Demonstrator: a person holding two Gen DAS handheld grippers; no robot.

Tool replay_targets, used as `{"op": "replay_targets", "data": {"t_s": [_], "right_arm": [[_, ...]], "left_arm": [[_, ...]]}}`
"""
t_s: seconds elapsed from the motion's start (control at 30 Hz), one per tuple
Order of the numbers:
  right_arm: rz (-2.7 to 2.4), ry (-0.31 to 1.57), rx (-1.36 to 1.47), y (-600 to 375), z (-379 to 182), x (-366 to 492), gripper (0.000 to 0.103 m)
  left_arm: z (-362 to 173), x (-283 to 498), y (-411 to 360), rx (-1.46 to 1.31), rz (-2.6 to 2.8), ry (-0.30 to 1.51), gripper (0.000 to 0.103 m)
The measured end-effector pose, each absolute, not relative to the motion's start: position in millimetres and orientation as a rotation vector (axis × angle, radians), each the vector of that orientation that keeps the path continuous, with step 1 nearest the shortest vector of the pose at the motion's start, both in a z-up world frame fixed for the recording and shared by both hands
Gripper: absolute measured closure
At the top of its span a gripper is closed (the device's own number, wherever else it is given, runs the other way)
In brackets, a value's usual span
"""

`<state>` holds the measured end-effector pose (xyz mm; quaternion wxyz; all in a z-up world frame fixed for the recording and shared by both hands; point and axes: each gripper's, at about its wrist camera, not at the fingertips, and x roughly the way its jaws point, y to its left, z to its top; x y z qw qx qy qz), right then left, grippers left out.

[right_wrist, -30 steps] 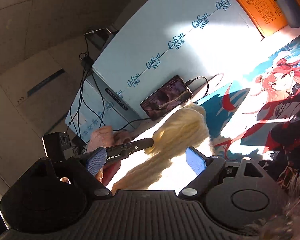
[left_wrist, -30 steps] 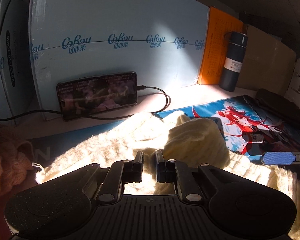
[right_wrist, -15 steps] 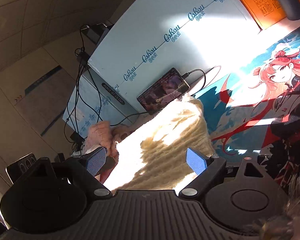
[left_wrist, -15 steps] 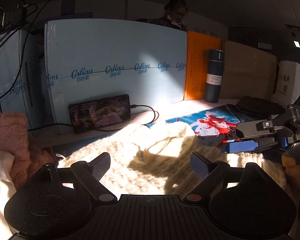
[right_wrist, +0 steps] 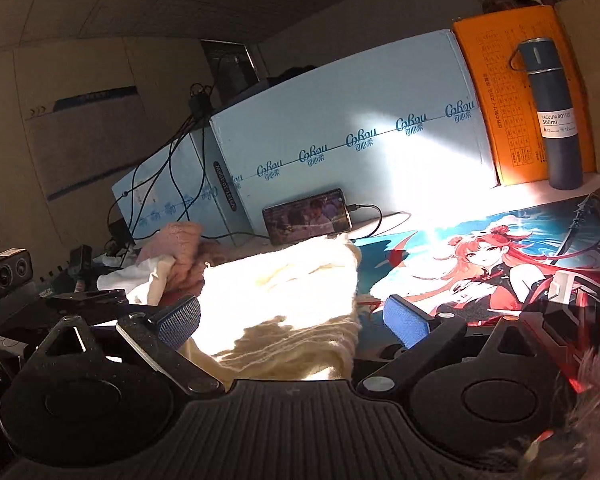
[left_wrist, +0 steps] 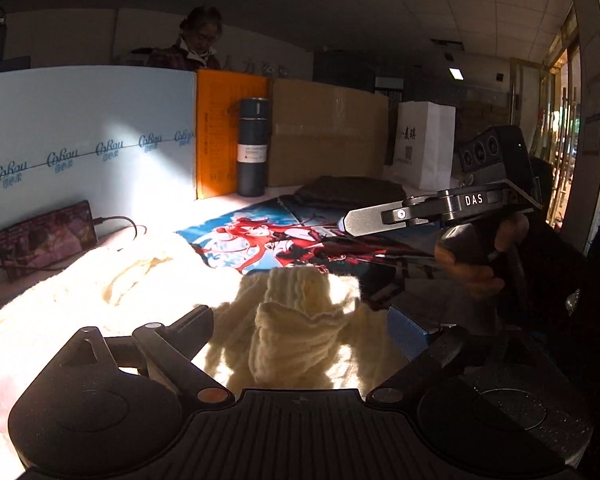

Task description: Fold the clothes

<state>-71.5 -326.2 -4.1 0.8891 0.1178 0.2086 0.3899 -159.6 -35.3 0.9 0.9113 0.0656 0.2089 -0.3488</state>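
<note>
A cream knitted sweater (left_wrist: 112,280) lies on the desk over the left part of an anime-print mat (left_wrist: 260,240); it also shows in the right wrist view (right_wrist: 284,292). My left gripper (left_wrist: 304,328) is open, its jaws spread on either side of a bunched fold of the sweater (left_wrist: 296,332) without gripping it. My right gripper (right_wrist: 292,320) is open above the sweater's near edge. In the left wrist view the right gripper (left_wrist: 440,210) is seen from the side, held in a hand over the mat.
A phone (right_wrist: 306,218) with a cable leans on a light blue box (right_wrist: 340,128). An orange box (right_wrist: 512,100) and a dark vacuum bottle (right_wrist: 550,112) stand at the back. Pink clothes (right_wrist: 176,252) lie at the left. A dark folded item (left_wrist: 348,194) lies on the mat's far end.
My left gripper opened, let go of the sweater and swung right along it. The right gripper stayed open and tilted level. The sweater settled flat.
</note>
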Motion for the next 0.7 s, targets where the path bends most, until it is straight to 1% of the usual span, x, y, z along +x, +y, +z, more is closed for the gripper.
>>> {"op": "replay_targets", "data": {"t_s": [0.2, 0.37, 0.47, 0.7], "right_arm": [[0.881, 0.498, 0.087, -326, -13, -89, 0.004], [0.945, 0.550, -0.055, -324, -19, -105, 0.004], [0.975, 0.577, -0.140, -321, -23, -113, 0.004], [0.926, 0.572, -0.286, -305, -31, -114, 0.004]], "left_arm": [[-16, -174, -67, 0.357, -0.736, 0.488, 0.005], [-28, -184, -76, 0.448, -0.654, 0.519, 0.005], [-28, -183, -70, 0.418, -0.609, 0.508, 0.004], [-16, -171, -41, 0.219, -0.461, 0.462, 0.004]]}}
